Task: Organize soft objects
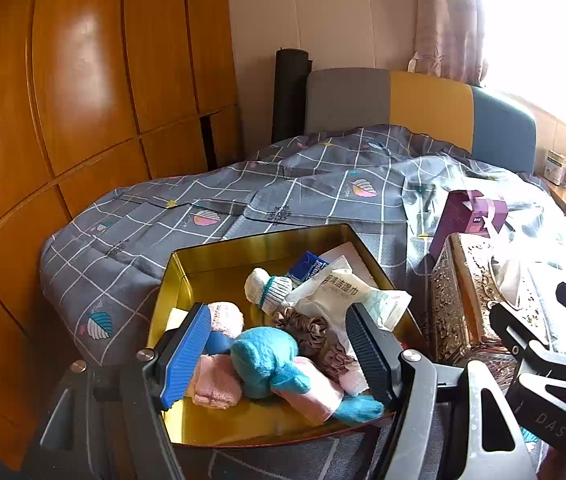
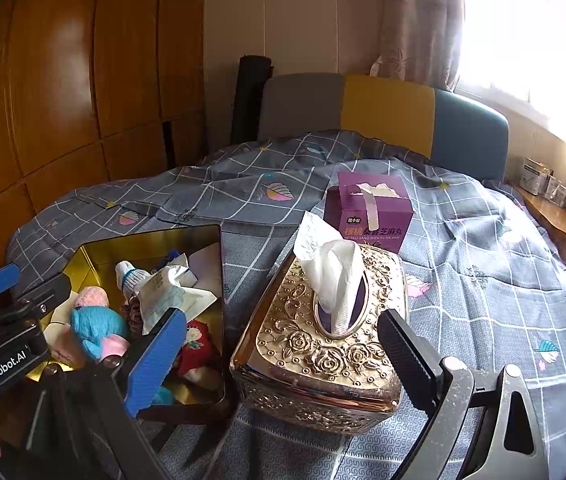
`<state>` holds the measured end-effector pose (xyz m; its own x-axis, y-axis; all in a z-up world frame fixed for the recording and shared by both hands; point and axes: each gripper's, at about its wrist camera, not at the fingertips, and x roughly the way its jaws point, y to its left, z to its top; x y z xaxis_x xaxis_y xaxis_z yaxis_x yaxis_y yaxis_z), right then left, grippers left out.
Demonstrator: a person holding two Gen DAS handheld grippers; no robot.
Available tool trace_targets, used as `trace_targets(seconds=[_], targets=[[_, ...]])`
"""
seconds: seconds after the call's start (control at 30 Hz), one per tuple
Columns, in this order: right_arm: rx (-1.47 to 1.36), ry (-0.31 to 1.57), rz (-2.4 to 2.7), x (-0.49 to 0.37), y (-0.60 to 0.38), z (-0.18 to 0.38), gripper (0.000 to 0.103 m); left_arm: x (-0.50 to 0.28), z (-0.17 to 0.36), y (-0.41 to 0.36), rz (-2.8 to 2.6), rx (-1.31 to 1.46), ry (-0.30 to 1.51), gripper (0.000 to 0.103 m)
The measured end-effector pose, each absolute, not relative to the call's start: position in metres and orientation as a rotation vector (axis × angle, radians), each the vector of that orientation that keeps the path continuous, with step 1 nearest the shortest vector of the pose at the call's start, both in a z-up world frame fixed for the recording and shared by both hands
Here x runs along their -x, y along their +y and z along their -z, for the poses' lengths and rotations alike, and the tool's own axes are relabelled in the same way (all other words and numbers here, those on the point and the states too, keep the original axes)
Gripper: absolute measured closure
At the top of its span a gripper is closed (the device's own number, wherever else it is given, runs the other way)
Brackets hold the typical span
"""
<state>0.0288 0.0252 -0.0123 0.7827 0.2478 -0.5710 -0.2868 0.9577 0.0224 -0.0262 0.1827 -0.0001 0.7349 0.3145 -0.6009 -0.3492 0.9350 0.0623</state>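
So the soft stuff sits in the gold tin (image 1: 203, 264) on the bed (image 1: 131, 248): a fuzzy blue toy (image 1: 267, 360), pink socks (image 1: 219, 384), a scrunchie (image 1: 307, 332). My left gripper (image 1: 279, 344) hangs over them, fingers spread wide, holding nothing. My right gripper (image 2: 283, 344) is spread too, straddling the ornate tissue box (image 2: 323, 344). Only the right view shows the red plush (image 2: 197, 346).

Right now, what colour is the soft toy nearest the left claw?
Turquoise blue soft toy; the left wrist view shows it best.
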Motion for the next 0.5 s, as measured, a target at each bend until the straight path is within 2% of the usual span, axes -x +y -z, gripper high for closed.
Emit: trace_targets(seconds=[0.5], targets=[[0.079, 0.591, -0.28, -0.0253, 0.0273, 0.0114, 0.006, 0.0286, 0.0035, 0.1883, -0.334, 0.124, 0.628, 0.032]])
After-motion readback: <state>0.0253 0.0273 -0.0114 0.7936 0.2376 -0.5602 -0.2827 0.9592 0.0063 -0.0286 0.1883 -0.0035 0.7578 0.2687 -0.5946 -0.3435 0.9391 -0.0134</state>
